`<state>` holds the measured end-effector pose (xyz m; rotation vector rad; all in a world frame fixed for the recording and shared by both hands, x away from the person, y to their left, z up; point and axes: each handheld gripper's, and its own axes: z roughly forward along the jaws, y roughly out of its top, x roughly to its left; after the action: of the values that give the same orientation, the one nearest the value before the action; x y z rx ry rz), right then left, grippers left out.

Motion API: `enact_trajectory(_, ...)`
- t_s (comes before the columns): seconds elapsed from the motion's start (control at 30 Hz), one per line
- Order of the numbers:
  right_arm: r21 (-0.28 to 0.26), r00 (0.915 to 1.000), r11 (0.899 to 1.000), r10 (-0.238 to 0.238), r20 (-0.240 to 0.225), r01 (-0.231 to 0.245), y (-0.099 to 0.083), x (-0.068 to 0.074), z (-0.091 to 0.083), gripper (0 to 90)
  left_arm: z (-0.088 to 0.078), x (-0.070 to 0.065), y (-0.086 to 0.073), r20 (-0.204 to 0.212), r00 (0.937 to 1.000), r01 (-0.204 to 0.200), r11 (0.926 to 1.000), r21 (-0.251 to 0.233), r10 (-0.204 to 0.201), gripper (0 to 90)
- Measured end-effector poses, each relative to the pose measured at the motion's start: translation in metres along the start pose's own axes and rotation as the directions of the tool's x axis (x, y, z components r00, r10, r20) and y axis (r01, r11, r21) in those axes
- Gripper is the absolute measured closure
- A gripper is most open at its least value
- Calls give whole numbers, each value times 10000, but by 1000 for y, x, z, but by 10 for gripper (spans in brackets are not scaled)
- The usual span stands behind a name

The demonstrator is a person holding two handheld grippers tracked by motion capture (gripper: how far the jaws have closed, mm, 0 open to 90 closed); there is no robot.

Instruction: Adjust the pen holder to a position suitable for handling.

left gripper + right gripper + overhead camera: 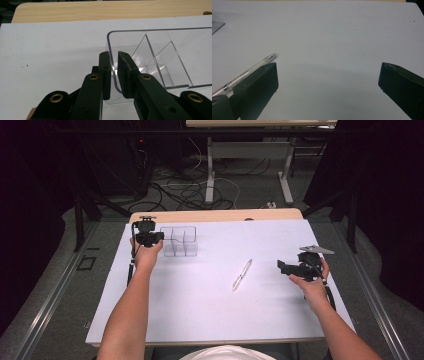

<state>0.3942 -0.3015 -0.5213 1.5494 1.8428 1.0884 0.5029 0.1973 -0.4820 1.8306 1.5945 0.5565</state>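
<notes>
A clear plastic box (181, 241) with inner dividers stands at the far left of the white table. My left gripper (162, 237) is at its left end. In the left gripper view the two black jaws straddle the thin left wall of the box (160, 47) near its corner, and my left gripper (114, 57) is shut on that wall. A clear pen (242, 274) lies on the table's middle. My right gripper (281, 266) hovers to the right of it, open. In the right gripper view the pen (254, 67) lies beside the left jaw of the right gripper (328, 67), with nothing between the jaws.
The white sheet (210, 315) covers most of the table, with a wooden strip (215, 215) showing along the far edge. Cables and table legs (210, 175) are on the floor beyond. A corner of the clear box (215, 22) shows at the upper left of the right gripper view.
</notes>
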Motion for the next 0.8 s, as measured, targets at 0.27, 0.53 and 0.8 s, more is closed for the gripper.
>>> enact_trajectory(0.27, 37, 10000, 10000, -13, 2, 13, 0, 1, 2, 29, -3, -1, -2, -42, 9990, 450, 9990, -70, -451, 857)
enact_trajectory(0.53, 78, 9999, 9999, -90, -50, 91, 0, 2, 3, 35, -4, -11, -3, 104, 9993, 368, 9993, 100, -369, 861)
enact_trajectory(0.8, 72, 9999, 9999, -120, -65, 120, 0, 2, 3, 40, -5, -27, -4, 250, 9986, 459, 9985, 286, -466, 859)
